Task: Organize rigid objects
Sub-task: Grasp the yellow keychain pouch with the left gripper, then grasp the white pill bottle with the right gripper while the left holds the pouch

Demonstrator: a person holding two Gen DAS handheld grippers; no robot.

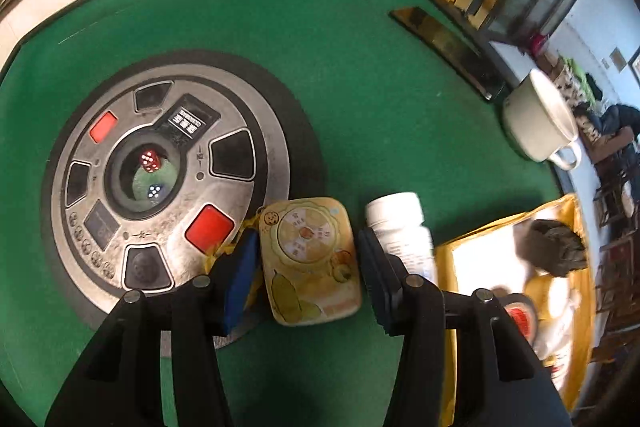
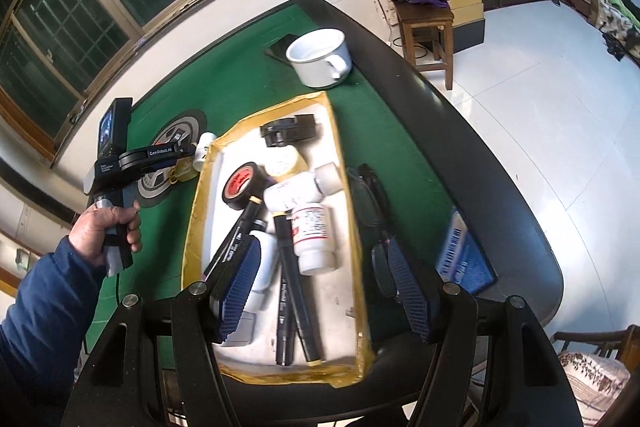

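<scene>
A small yellow tin (image 1: 310, 259) with fruit pictures lies flat on the green felt at the edge of the dice dial. My left gripper (image 1: 308, 239) straddles it from above; its blue pads stand close beside the tin's long sides with thin slivers showing, so it is open. A white pill bottle (image 1: 400, 219) lies just right of the right finger. My right gripper (image 2: 322, 247) hovers open over the yellow-rimmed tray (image 2: 192, 227), gripping nothing. The tray holds a black tape roll (image 2: 244, 183), white bottles (image 2: 316, 235), black markers (image 2: 288, 267) and a black dispenser (image 2: 292, 131).
The round silver dice dial (image 1: 256, 195) sits left of the tin. A white enamel mug (image 2: 320, 57) and a dark phone (image 1: 444, 47) lie at the far side. Glasses (image 2: 368, 195) and a blue card (image 2: 464, 259) lie right of the tray. A person's hand (image 2: 108, 231) holds the left gripper.
</scene>
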